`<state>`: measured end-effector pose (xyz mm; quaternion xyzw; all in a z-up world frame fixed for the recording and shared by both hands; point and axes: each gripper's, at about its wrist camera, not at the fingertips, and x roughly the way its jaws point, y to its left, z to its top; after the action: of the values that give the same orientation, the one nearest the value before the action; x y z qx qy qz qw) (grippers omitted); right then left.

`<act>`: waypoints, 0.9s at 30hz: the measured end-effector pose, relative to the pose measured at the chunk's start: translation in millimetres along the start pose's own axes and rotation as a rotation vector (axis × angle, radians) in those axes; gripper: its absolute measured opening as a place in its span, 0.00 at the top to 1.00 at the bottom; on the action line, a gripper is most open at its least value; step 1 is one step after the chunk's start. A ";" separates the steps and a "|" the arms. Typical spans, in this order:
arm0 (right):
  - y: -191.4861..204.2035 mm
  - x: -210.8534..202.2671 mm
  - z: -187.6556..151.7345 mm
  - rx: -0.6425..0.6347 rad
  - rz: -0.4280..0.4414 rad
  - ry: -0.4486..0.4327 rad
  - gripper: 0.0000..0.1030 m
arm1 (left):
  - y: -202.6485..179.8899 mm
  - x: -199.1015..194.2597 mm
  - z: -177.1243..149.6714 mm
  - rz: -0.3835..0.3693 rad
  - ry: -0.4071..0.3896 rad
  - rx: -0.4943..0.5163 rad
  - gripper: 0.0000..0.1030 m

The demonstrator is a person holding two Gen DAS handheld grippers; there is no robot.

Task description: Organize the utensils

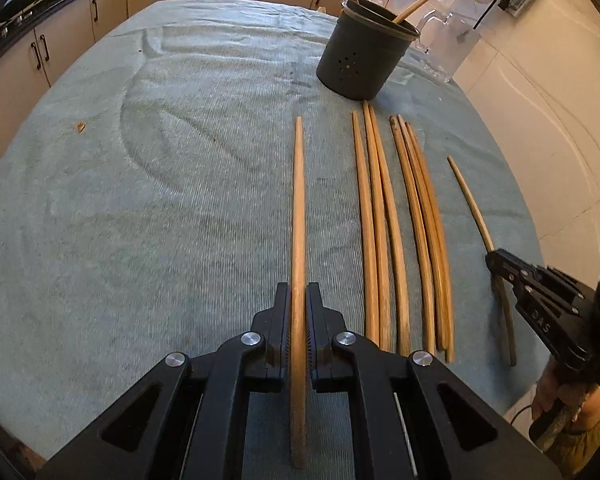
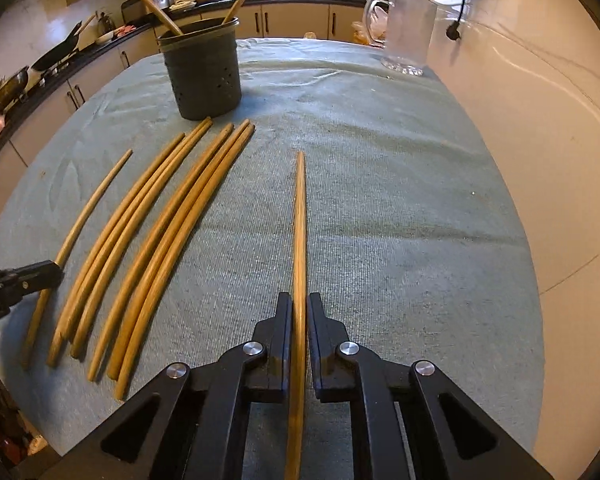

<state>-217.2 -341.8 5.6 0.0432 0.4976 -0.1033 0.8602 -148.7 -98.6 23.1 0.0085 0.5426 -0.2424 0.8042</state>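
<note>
My left gripper (image 1: pixel 299 292) is shut on a long wooden chopstick (image 1: pixel 299 208) that points away over the green cloth. My right gripper (image 2: pixel 299 300) is shut on another chopstick (image 2: pixel 299 220), also pointing forward. Each gripper shows in the other's view: the right gripper (image 1: pixel 494 258) at the right edge on its thin stick (image 1: pixel 470 200), the left gripper (image 2: pixel 56 270) at the left edge on its stick (image 2: pixel 92 200). Between them several loose chopsticks (image 1: pixel 400 232) (image 2: pixel 152 232) lie side by side. Behind stands a dark round utensil holder (image 1: pixel 360 60) (image 2: pixel 206 76) with two sticks in it.
A green cloth (image 1: pixel 140 200) covers the table. A clear glass jug (image 2: pixel 408 36) stands at the far right corner by the tiled wall. Kitchen cabinets and a dark counter with pans run behind and to the left. A hand (image 1: pixel 556 400) holds the right gripper's handle.
</note>
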 end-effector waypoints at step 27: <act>-21.8 49.1 77.0 0.019 0.021 0.141 0.78 | -18.6 47.8 84.9 0.129 0.079 0.215 0.89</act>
<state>-133.0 -383.3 2.3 0.0640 0.5555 -0.0955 0.8235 -68.3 -156.7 20.7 0.1392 0.5431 -0.2464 0.7906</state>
